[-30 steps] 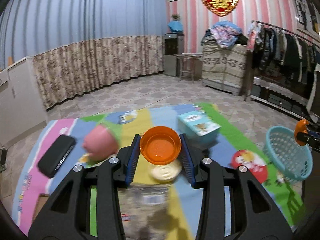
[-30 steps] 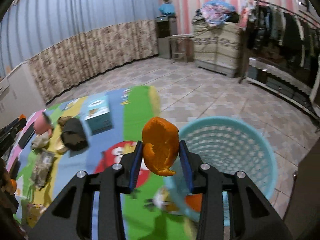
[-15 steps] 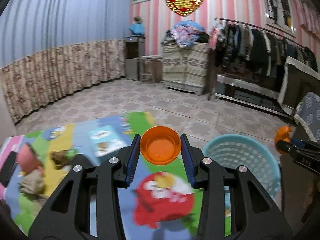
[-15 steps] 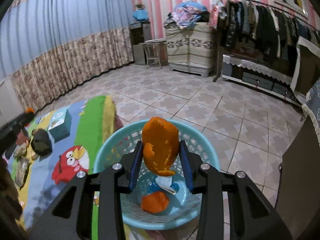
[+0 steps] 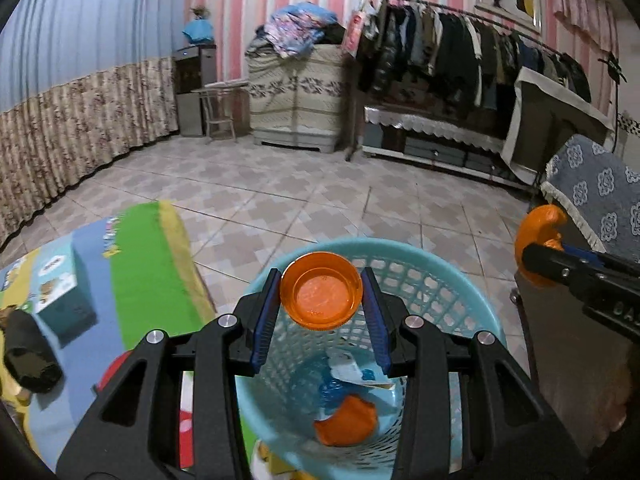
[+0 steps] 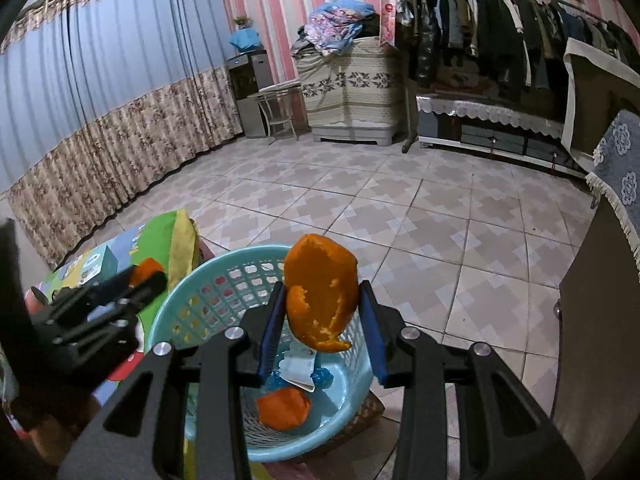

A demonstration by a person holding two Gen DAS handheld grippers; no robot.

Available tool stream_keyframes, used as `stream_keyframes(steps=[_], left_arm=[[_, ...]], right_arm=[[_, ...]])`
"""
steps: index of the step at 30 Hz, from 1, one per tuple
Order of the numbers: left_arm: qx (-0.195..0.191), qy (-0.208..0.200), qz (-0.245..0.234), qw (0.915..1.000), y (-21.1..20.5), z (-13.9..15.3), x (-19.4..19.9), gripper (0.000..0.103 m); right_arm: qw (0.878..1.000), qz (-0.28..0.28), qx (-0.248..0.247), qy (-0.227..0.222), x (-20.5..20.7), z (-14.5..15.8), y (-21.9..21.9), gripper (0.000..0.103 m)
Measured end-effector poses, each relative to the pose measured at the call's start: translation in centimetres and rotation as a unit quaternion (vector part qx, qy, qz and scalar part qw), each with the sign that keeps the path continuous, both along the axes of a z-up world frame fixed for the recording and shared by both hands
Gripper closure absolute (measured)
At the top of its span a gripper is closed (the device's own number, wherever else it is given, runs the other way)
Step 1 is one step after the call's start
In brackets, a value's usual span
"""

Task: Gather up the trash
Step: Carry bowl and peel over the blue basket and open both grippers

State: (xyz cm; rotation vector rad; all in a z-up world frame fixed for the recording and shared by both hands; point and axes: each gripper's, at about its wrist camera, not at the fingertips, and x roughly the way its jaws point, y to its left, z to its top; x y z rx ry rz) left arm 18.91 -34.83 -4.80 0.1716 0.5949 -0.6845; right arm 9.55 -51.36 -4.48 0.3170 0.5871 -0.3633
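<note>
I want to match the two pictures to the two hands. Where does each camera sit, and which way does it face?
Left wrist: sits behind the left claw, looking down into the basket; its claw holds an orange cup, and the right claw shows at the right edge.
Right wrist: sits behind the right claw, looking down at the basket; its claw holds an orange peel, and the left claw shows at the left.
Shared: basket, mat, clothes rack.

Black hand-held gripper (image 5: 321, 312): blue pads (image 5: 265, 320), silver screws (image 5: 226, 320).
</note>
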Motion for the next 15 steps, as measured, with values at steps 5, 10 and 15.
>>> stream_keyframes(steps=[5, 10, 15], left_arm=[[0.007, -0.008, 0.012, 0.9999, -0.2, 0.1, 0.6, 0.038], [-0.003, -0.012, 0.041, 0.9991, 1.5, 1.0, 1.7, 0.025], [-0.004, -0.033, 0.078, 0.9964, 4.1, 2.2, 2.6, 0.019]], right_arm=[[1.000, -0.007, 0.014, 0.001, 0.1, -0.4, -0.6, 0.066], [1.000, 0.002, 0.008, 0.007, 0.8, -0.5, 0.0, 0.066], [1.000, 0.015, 0.003, 0.015, 2.1, -0.9, 1.1, 0.065]])
